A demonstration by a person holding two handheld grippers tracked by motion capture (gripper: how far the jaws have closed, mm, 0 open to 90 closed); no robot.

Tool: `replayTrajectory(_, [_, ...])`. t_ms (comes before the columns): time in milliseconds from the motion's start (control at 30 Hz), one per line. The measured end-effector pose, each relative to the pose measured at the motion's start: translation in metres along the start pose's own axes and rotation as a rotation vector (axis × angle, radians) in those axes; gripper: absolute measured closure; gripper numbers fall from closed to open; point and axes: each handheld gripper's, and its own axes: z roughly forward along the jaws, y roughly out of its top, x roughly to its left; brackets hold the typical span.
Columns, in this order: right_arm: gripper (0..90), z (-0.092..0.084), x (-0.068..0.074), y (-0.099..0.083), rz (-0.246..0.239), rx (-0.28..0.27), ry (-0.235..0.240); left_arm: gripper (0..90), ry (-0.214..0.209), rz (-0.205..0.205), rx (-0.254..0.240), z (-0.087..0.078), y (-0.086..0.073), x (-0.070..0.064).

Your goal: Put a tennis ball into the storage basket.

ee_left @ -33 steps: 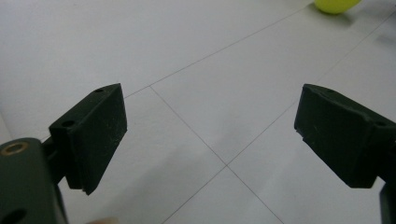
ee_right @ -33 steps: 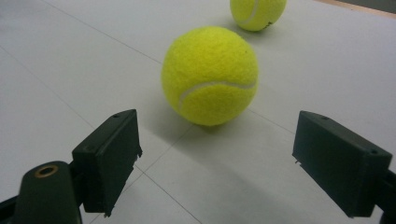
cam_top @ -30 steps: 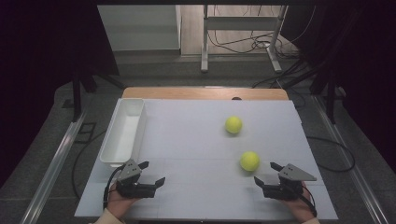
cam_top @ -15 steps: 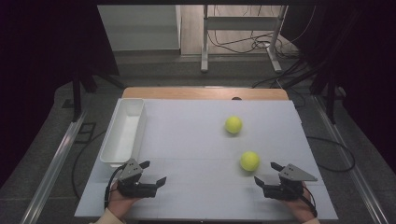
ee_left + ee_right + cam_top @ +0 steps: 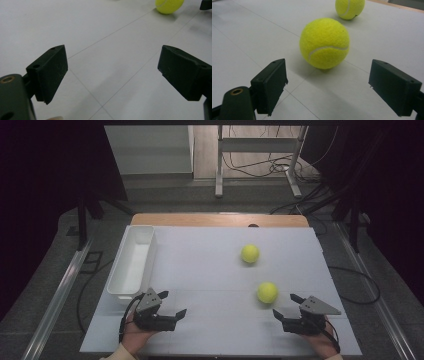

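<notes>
- High view: nothing differs from 1 second ago; both grippers rest in the same places at the near edge of the white table (image 5: 210, 270).
- Right gripper (image 5: 286, 306): jaws spread wide, empty, aimed at the near fuzzy yellow tennis ball (image 5: 267, 292) just ahead.
- Left gripper (image 5: 172, 304): jaws spread, empty, beside the white rectangular plastic tray (image 5: 131, 265).
- Far yellow tennis ball (image 5: 250, 254) sits mid-table, unmoved.

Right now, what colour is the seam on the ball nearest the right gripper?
White, curving across the fuzzy yellow-green tennis ball; clearest in the right gripper view.
</notes>
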Motion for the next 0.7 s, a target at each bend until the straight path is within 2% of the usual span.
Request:
replayTrajectory(467, [15.6,-0.001,0.0,0.0,-0.013,-0.002,-0.012,9.8,-0.047,0.025,0.0,0.019,0.022,-0.012])
replayTrajectory(700, [15.6,-0.001,0.0,0.0,-0.018,-0.002,-0.012,9.7,-0.066,0.019,0.005,0.028,0.029,-0.014])
